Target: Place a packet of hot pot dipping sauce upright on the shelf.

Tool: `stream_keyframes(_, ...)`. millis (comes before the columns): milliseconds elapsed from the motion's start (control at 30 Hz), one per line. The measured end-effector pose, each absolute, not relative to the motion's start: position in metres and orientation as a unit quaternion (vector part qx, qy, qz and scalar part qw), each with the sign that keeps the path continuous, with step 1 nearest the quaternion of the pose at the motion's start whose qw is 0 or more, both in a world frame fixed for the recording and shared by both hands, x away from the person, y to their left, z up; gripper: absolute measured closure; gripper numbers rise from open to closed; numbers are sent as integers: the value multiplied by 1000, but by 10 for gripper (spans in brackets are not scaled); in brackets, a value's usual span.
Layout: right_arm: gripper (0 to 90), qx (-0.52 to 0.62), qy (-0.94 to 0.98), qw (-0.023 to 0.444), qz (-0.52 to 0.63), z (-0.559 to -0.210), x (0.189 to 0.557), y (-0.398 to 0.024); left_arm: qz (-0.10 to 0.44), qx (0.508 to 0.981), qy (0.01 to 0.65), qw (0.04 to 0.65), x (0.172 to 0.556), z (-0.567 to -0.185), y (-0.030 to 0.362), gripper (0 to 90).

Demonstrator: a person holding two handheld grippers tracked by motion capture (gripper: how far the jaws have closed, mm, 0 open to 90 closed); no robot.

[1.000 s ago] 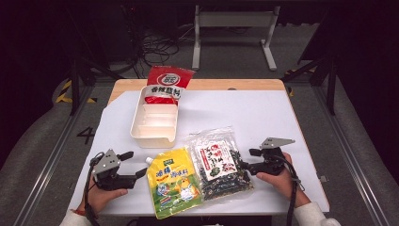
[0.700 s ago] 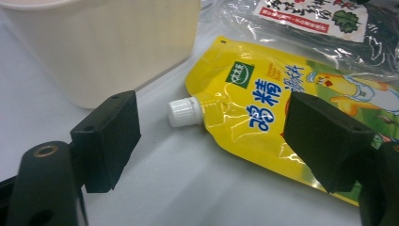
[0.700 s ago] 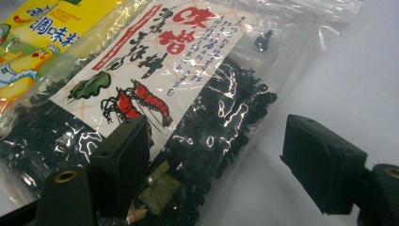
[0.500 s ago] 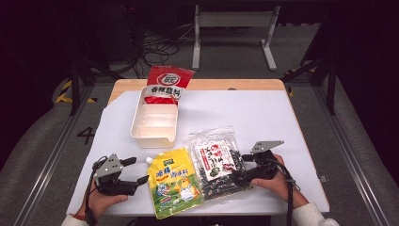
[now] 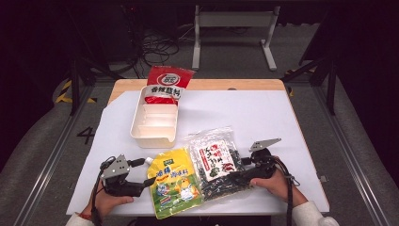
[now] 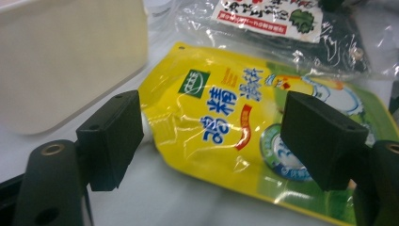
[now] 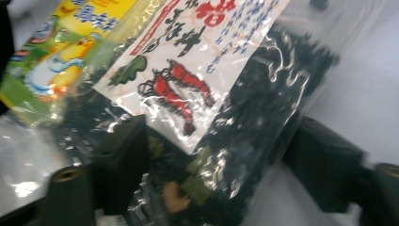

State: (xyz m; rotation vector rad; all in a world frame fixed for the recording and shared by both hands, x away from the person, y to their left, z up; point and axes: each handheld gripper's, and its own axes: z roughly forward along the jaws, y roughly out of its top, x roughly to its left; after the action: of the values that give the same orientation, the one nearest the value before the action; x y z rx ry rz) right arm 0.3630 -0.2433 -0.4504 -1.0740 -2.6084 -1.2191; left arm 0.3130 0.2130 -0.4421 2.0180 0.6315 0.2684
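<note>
The clear bag of dark dried seaweed point(image 5: 217, 162) lies flat near the worktop's front edge, right of centre, and the right gripper point(image 7: 221, 165) has its fingers spread to either side of the bag's lower corner, not yet pinching; I'd judge it is lining up a grasp. Touching its left side, the yellow spouted pouch point(image 5: 173, 180) lies flat too, with the left gripper point(image 6: 211, 136) at its upper left corner, fingers wide apart around the spout end, closing on nothing. Behind them, the white divided tray point(image 5: 155, 134) sits left of centre, apparently waiting to be filled, with a red packet point(image 5: 165, 84) propped at its far end. The white worktop point(image 5: 263, 113) is otherwise bare; beyond it, a dim room with floor cables and a metal stand.
</note>
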Motion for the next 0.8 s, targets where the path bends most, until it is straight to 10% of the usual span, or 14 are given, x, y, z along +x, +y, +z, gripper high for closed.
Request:
stream_keyframes(400, 639, -337, -854, 29, -397, -442, 354, -245, 105, 846, 241, 465, 322, -436, 186, 199)
stream_keyframes(800, 724, -325, -843, -12, -428, -445, 343, -250, -7, 866, 251, 433, 342, -450, 129, 169)
